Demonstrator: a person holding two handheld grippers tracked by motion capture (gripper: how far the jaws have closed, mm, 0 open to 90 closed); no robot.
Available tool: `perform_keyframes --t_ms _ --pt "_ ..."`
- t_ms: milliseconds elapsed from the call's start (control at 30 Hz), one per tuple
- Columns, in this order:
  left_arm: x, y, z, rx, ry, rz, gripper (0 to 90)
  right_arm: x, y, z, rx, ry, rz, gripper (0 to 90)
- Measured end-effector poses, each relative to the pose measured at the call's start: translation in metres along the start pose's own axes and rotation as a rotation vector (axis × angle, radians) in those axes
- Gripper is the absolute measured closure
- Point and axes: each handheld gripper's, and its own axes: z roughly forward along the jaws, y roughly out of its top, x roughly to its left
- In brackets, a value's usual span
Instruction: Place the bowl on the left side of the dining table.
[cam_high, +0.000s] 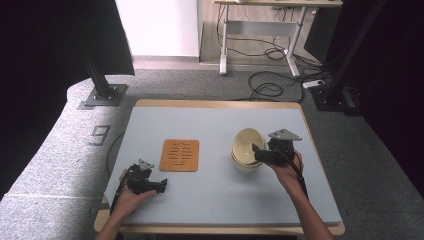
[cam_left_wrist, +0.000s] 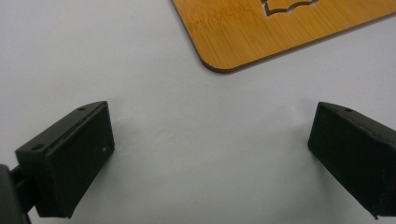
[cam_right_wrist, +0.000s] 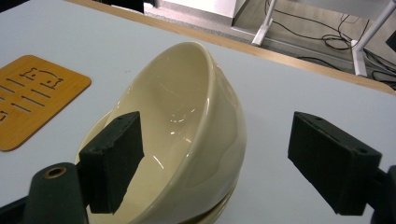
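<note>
Right fingers (cam_right_wrist: 119, 158) apart, straddling tilted top bowl's (cam_right_wrist: 196, 135) rim, unclamped | left fingers (cam_left_wrist: 74, 158) apart, idle | advice: clamp squarely; lift clear of lower bowl (cam_high: 245, 166) toward 9 o'clock trivet (cam_high: 180, 155).

Ahead of you, a bamboo trivet (cam_high: 180, 155) flat on the pale table (cam_high: 215, 192), a white desk (cam_high: 260, 20) beyond, cables (cam_high: 267, 90) looped across your carpet (cam_high: 60, 145).

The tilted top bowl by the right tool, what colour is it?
Glossy cream bowl, clearest in the right gripper view.
</note>
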Motion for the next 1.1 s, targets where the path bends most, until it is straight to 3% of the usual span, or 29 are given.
perform_keyframes --t_ms 767,800,1100 --pt "0.000 0.000 0.000 0.001 0.000 -0.002 0.8 -0.002 -0.007 0.022 0.068 -0.051 0.032 21.3" --pt "0.000 0.000 0.000 0.001 0.000 -0.002 0.7 -0.003 -0.008 0.023 0.070 -0.042 0.051 21.2" --pt "0.000 0.000 0.000 0.001 0.000 -0.002 0.8 0.002 -0.008 0.028 0.095 -0.038 0.046 27.1"
